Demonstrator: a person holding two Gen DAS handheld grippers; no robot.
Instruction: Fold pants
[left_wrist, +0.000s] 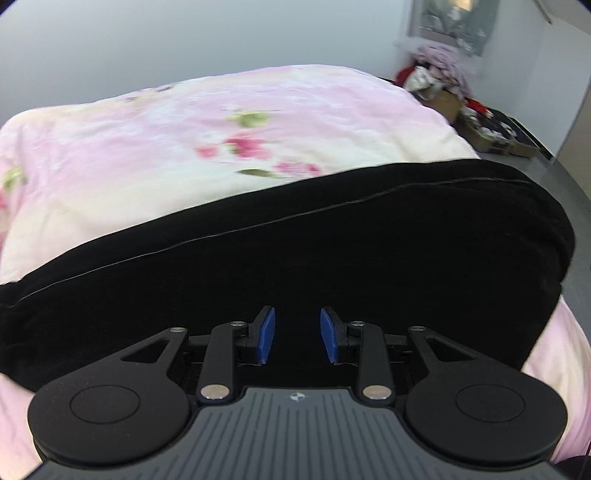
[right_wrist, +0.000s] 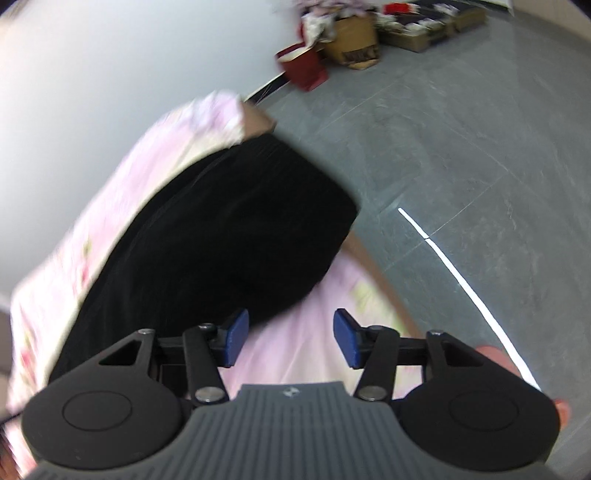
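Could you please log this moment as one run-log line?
task: fold pants | black pants: lying on floral quilt | left tongs: open, empty, over pants | right tongs: open, empty, over quilt

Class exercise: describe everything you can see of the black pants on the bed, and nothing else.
The black pants are a plain, soft, matte dark fabric, lying flat as a long folded band across the pink floral bedcover. A thin pale seam line runs along their length near the far edge. One end is rounded and reaches the bed's edge by the grey floor. The left gripper hangs over them with nothing between its blue pads; the right gripper stands open beside them.
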